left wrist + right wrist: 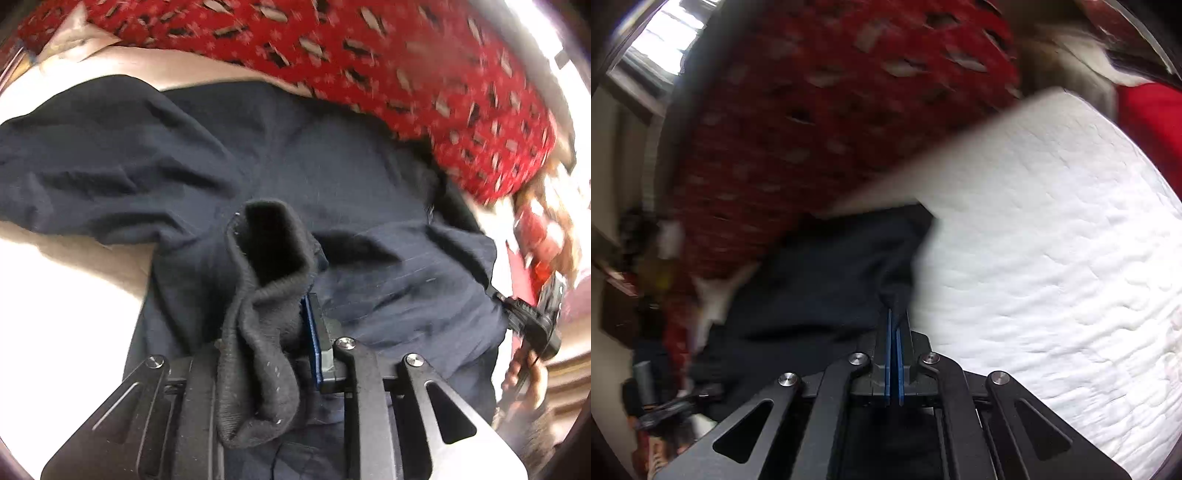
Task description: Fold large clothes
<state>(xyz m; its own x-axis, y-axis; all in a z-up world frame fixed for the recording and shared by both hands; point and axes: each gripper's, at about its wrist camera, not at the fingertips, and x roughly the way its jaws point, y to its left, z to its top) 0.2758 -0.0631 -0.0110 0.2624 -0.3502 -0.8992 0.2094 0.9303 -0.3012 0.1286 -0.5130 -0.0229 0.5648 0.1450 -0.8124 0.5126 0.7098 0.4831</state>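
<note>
A large dark navy garment [295,162] lies spread on a white quilted bed [1052,240]. My left gripper [280,314] is shut on its ribbed grey-black cuff [266,280], which bunches up between the fingers. My right gripper [894,321] is shut on a pinched edge of the same navy garment [827,266], its blue pads pressed together on the cloth. The right gripper also shows at the right edge of the left wrist view [532,321], held by a hand. Both views are motion-blurred.
A red patterned blanket or pillow [369,55] lies along the far side of the garment, and shows in the right wrist view [831,110]. Cluttered furniture [635,295] stands beyond the bed edge at left. A window [665,33] is at upper left.
</note>
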